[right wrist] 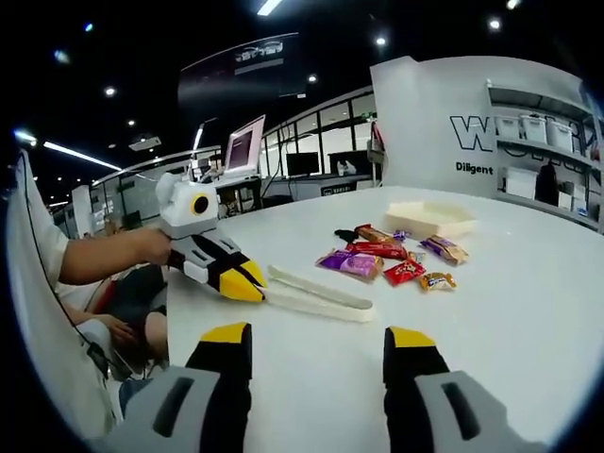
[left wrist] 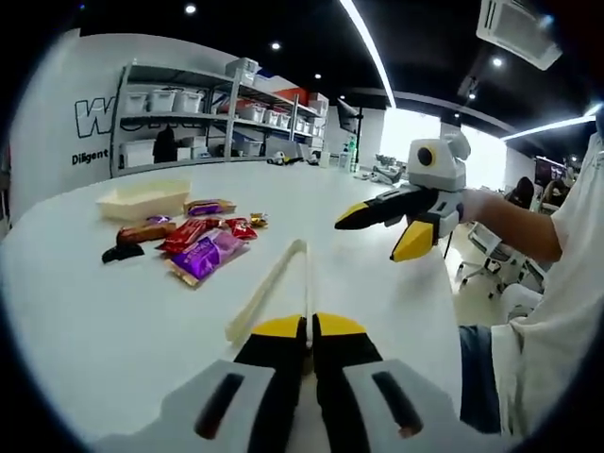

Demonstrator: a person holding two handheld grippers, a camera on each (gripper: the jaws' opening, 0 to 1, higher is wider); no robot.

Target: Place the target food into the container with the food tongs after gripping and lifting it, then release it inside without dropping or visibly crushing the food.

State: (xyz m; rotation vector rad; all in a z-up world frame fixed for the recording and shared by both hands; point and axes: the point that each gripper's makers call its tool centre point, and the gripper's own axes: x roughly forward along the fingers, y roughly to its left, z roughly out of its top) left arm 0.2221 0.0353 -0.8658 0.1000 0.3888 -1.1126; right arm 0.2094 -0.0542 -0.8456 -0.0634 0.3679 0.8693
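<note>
left gripper (left wrist: 310,326) pinching cream food tongs (left wrist: 269,288) by the hinge end; right gripper (right wrist: 321,342) spread, empty. wrapped snacks (right wrist: 377,260) beside tray (right wrist: 429,219). risk: end-held tongs twisting, dropping food.

Left gripper (left wrist: 309,332): grey body, black fingers (left wrist: 276,377) with yellow tips. Right gripper (right wrist: 319,344): same colours. Person: white short-sleeved shirt (left wrist: 566,283), blue trousers (left wrist: 477,377).

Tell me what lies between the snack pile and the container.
Nothing visible. The cream container sits on the white table just beyond the wrapped snacks, with bare tabletop between them. The left gripper holds the tongs short of the pile.
</note>
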